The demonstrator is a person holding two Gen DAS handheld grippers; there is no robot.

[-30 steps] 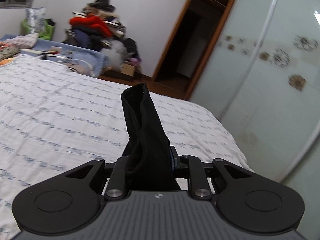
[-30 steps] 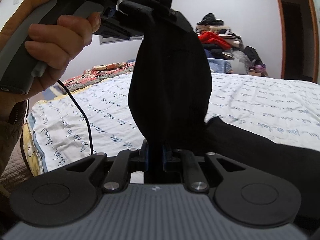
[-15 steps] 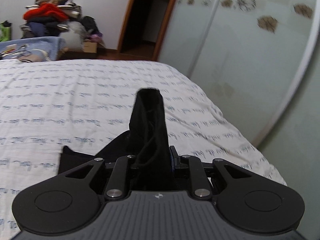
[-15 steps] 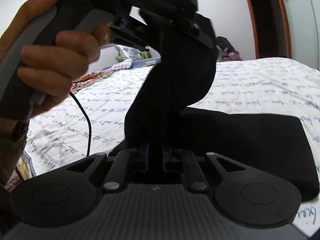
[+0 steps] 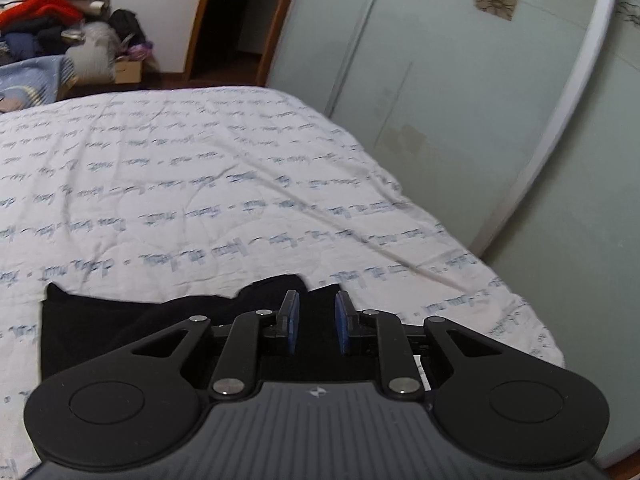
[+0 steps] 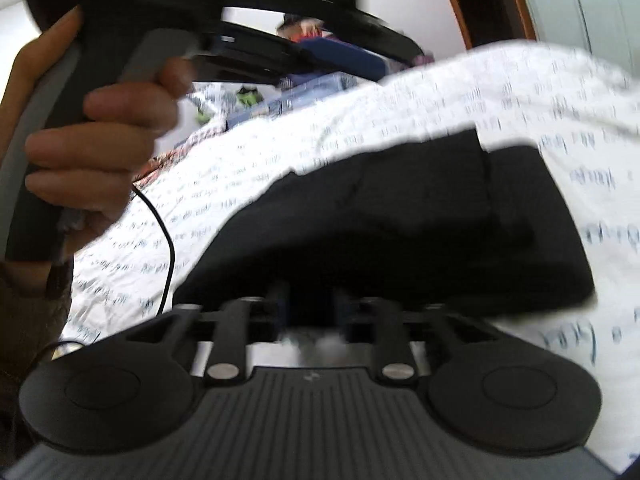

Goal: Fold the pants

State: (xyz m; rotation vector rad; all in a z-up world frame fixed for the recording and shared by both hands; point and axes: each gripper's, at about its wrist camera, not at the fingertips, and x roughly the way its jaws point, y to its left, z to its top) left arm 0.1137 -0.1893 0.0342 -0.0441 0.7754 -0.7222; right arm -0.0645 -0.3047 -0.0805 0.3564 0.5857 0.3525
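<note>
Since a second ago both ends of the pants (image 5: 132,320) have gone from hanging up between the pads to lying on the bed (image 5: 200,184). The left hand-held gripper (image 5: 317,322) now shows a clear gap between its two blue pads, nothing pinched, though the log says barely apart. The right hand-held gripper (image 6: 308,312) has just been opening; its jaws stand apart with the cloth edge just ahead of them, not pressed. That view is motion-blurred, so contact is hard to tell.

Count: one pair of pants, black, matte soft fabric, lying as a flat, roughly rectangular stack of layers with one stepped edge on the right in the right wrist view. Two hand-held grippers, black plastic, ribbed grey top plate, round discs either side. One person's hand (image 6: 92,148) wraps the left unit's grey handle; a thin black cable (image 6: 168,248) hangs from it.

Bed sheet: white, quilted, printed with rows of blue script. Frosted wardrobe doors (image 5: 460,92) carry flower motifs. One clothes pile (image 5: 52,20) sits far left.
</note>
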